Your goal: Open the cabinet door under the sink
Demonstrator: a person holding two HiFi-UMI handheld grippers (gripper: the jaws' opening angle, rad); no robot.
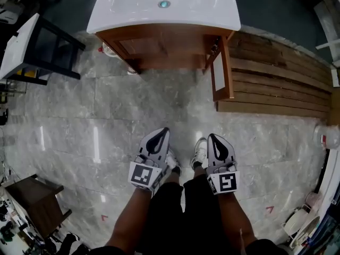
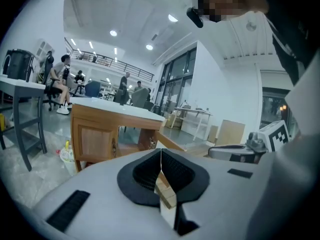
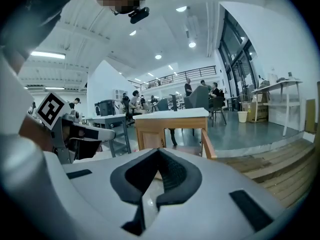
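Cabinet door (image 1: 222, 70) under the sink (image 1: 159, 4) stands wide open, your task looks done; left gripper (image 1: 162, 134) and right gripper (image 1: 214, 138) held clear, fingers together.

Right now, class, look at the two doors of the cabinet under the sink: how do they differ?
The left-hand door in the head view is shut, flat in the cabinet front; the right-hand door stands swung out away from it. The left-hand door shows its brown outer face; the right-hand door shows a pale inner panel. Both are brown wood, under the white basin.
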